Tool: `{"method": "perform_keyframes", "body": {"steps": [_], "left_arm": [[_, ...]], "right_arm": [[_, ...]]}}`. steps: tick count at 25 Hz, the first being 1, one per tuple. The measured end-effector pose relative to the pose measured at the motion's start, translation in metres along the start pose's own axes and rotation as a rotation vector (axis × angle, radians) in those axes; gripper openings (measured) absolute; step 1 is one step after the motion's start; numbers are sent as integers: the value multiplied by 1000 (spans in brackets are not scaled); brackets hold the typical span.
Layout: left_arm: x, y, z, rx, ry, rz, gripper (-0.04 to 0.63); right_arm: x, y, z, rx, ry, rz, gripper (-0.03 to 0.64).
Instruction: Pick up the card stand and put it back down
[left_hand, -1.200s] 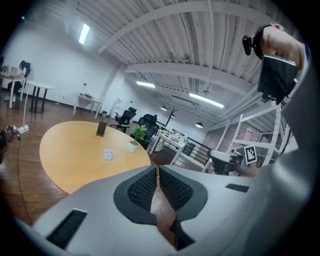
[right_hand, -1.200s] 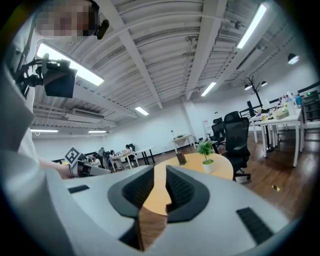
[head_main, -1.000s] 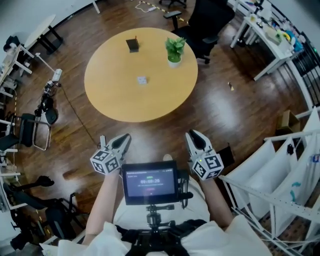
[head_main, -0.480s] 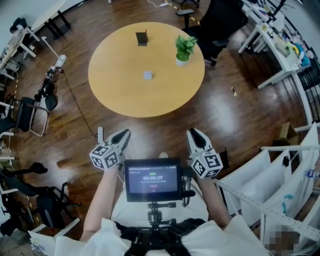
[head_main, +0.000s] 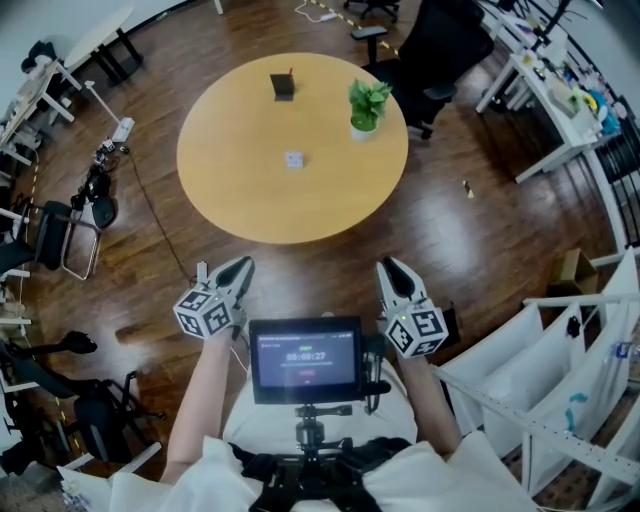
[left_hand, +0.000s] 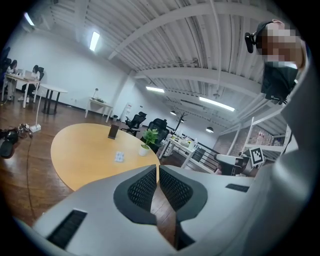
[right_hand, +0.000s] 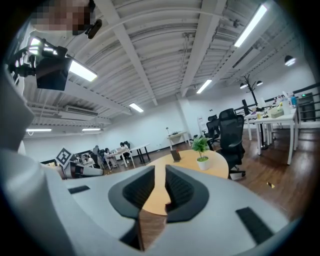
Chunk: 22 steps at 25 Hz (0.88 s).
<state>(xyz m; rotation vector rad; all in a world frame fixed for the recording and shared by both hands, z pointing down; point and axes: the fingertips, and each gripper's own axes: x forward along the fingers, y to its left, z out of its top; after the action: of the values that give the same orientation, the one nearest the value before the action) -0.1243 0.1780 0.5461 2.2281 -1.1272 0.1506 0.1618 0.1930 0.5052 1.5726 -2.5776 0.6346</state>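
card stand (head_main: 283, 86): small dark upright piece, set on the round table (head_main: 240, 200) close to its far edge, standing free and untouched. potted plant (head_main: 366, 105): placed on the same table toward its far right rim, apart from the card stand. small white square item (head_main: 293, 159): laid near the table's middle; its kind cannot be made out. left gripper (head_main: 240, 266): held off the table's near edge, over bare floor, well apart from the card stand; jaws drawn together to a hairline slit, nothing between them. right gripper (head_main: 388, 267): likewise held off the table's near edge; jaws set narrow with a clear gap, nothing gripped, only table and floor seen through it. screen (head_main: 305, 357): carried on a chest mount, short of the table's near edge, between the two grippers. step in hand, as judged: approach only; the pick-up is not yet begun, since neither gripper is over the table. next move, as judged: the table must be closed on, then either a long reach made across its top to the far edge or the table walked round; the chosen jaws will need to be spread wider than the stand before being closed on its sides, the plant being kept clear of; the stand is then to be lifted and set back upright.
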Motion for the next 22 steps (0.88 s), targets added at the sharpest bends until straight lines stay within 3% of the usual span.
{"method": "perform_keyframes", "body": {"steps": [16, 22], "left_arm": [[23, -10, -1, 13, 37, -29, 11], [29, -15, 4, 56, 42, -35, 11]], "right_arm": [[-9, -26, -9, 16, 7, -42, 72], [-5, -26, -2, 1, -7, -35, 72]]}}
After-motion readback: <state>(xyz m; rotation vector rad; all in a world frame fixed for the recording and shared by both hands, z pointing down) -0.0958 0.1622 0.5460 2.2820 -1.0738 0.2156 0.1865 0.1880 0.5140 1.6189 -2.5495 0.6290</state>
